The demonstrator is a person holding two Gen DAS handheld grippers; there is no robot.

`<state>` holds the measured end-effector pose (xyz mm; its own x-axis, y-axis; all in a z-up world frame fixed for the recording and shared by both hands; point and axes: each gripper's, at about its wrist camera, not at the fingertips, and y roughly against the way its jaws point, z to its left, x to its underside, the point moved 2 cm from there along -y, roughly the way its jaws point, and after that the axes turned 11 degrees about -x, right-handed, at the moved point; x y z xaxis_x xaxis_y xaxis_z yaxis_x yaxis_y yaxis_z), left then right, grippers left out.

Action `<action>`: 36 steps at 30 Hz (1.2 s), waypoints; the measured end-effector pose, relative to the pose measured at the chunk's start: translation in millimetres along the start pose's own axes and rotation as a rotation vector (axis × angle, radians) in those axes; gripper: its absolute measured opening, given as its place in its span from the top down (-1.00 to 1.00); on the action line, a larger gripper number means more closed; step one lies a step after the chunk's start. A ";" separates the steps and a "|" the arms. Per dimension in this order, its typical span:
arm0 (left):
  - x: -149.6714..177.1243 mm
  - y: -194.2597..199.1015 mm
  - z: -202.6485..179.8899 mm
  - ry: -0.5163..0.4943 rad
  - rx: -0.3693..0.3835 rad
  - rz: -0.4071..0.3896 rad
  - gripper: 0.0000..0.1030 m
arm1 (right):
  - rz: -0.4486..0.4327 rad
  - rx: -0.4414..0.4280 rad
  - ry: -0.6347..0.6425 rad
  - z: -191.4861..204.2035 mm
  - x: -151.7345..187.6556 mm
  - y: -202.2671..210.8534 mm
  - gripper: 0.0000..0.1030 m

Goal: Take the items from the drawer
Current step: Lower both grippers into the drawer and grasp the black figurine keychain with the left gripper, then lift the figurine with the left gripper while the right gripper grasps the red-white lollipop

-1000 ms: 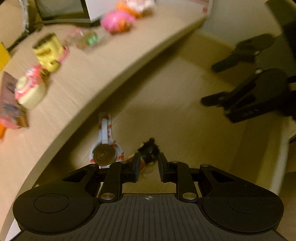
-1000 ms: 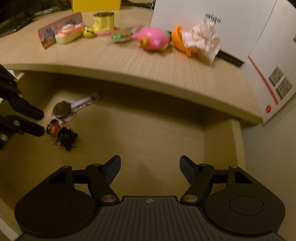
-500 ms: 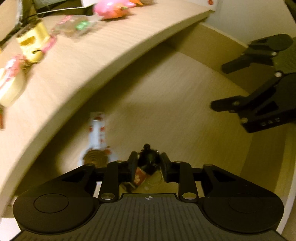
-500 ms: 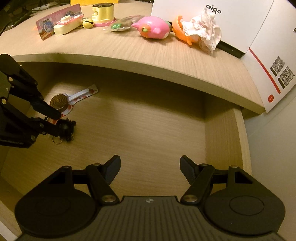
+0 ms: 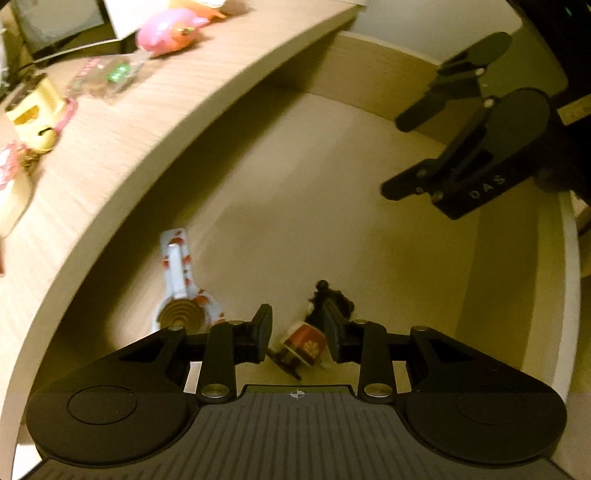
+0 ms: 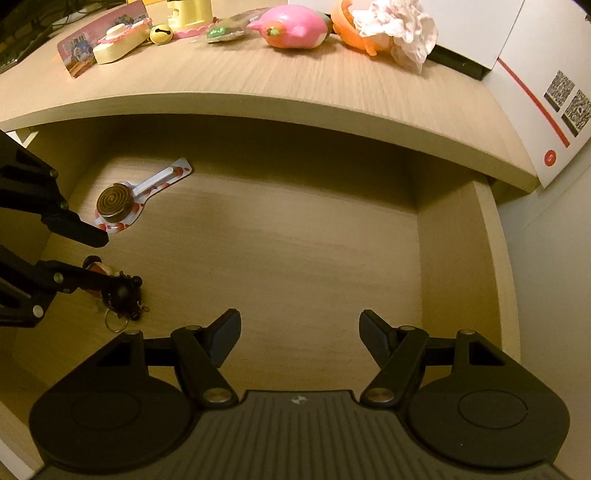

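In the open wooden drawer [image 6: 488,280] lies a small keychain figure [image 5: 304,341] with a red body, a black head and a metal ring, seen again in the right wrist view as the figure [image 6: 122,295]. My left gripper [image 5: 297,328] straddles it, jaws apart, with a gap at the left pad; the figure rests on the drawer floor. Beside it lies a wrapped chocolate lollipop [image 5: 181,314], also the lollipop [image 6: 112,201]. My right gripper [image 6: 299,332] hangs open over the drawer's middle, nothing between its fingers.
The desk top [image 6: 258,77] overhangs the drawer's back. On it stand a pink pig toy [image 6: 291,26], an orange toy under white cloth [image 6: 391,22], a yellow toy [image 6: 188,14], a picture card [image 6: 79,55] and a white box [image 6: 535,74].
My left gripper's jaws have spread and come down around the keychain figure, which lay beyond the fingertips before. The right gripper has barely shifted.
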<state>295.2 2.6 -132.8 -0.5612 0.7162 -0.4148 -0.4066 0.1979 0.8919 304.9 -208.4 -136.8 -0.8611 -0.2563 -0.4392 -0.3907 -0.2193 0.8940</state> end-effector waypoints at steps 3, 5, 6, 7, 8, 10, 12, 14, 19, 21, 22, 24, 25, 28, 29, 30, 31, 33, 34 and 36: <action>-6.2 0.5 -9.0 -0.024 0.043 0.007 0.34 | 0.006 -0.005 0.003 0.8 -0.6 -1.5 -0.39; -5.7 2.6 -11.9 -0.032 0.057 0.007 0.33 | 0.008 -0.008 0.003 1.1 -0.7 -2.2 -0.39; -5.9 1.0 -12.4 -0.042 0.049 0.010 0.33 | 0.009 -0.010 0.002 1.3 -0.7 -2.6 -0.39; -5.9 -1.7 -13.1 -0.056 0.033 0.017 0.33 | 0.012 -0.014 0.001 1.1 -1.1 -3.3 -0.39; -6.0 -5.3 -13.2 -0.066 0.018 0.025 0.33 | 0.015 -0.018 -0.001 0.8 -1.1 -3.5 -0.39; -5.8 -12.5 -12.7 -0.069 0.012 0.047 0.32 | 0.020 -0.023 -0.004 0.7 -1.0 -4.1 -0.39; -4.6 -20.3 -12.3 -0.056 0.019 0.074 0.29 | 0.021 -0.025 -0.003 1.2 -0.8 -4.0 -0.39; -2.0 -28.2 -13.8 -0.049 0.028 0.097 0.29 | 0.022 -0.029 0.002 2.0 -0.7 -3.7 -0.39; -6.0 -33.4 0.8 0.129 0.091 0.141 0.37 | -0.014 -0.039 0.098 12.7 -5.5 2.7 -0.39; -3.7 -29.0 11.9 0.243 0.144 0.139 0.37 | -0.035 -0.050 0.174 20.1 -10.2 4.8 -0.39; -1.1 -23.7 16.7 0.291 0.146 0.136 0.37 | -0.052 -0.044 0.227 25.5 -13.1 5.2 -0.39; 6.7 -5.0 23.8 0.368 0.110 0.108 0.37 | -0.078 -0.037 0.338 38.6 -19.6 3.2 -0.39; 11.4 6.3 26.5 0.404 0.098 0.088 0.37 | -0.084 -0.049 0.375 44.7 -23.4 1.3 -0.39; 31.8 46.2 39.4 0.567 0.043 0.025 0.38 | -0.088 -0.135 0.404 65.8 -37.8 -8.6 -0.39; 39.0 59.1 43.8 0.624 0.014 0.008 0.38 | -0.085 -0.173 0.401 74.3 -43.1 -13.7 -0.39; 47.0 72.4 48.3 0.682 -0.024 -0.004 0.38 | -0.080 -0.207 0.402 83.6 -47.8 -19.5 -0.39; 51.7 81.0 52.6 0.721 -0.059 -0.005 0.38 | -0.077 -0.230 0.406 94.5 -52.0 -26.0 -0.39; 60.4 91.6 66.6 0.770 -0.130 0.011 0.38 | -0.073 -0.249 0.405 112.4 -59.6 -39.3 -0.39; 64.9 97.2 69.3 0.788 -0.165 0.021 0.38 | -0.070 -0.256 0.395 120.7 -64.0 -47.1 -0.39; 67.0 105.7 74.9 0.813 -0.203 0.024 0.38 | -0.060 -0.259 0.374 133.0 -71.4 -60.2 -0.39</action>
<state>268.6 121.6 -52.8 -0.8848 -0.0019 -0.4660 -0.4660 0.0082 0.8848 346.6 -51.7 -147.4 -0.6444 -0.5478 -0.5335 -0.3010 -0.4597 0.8355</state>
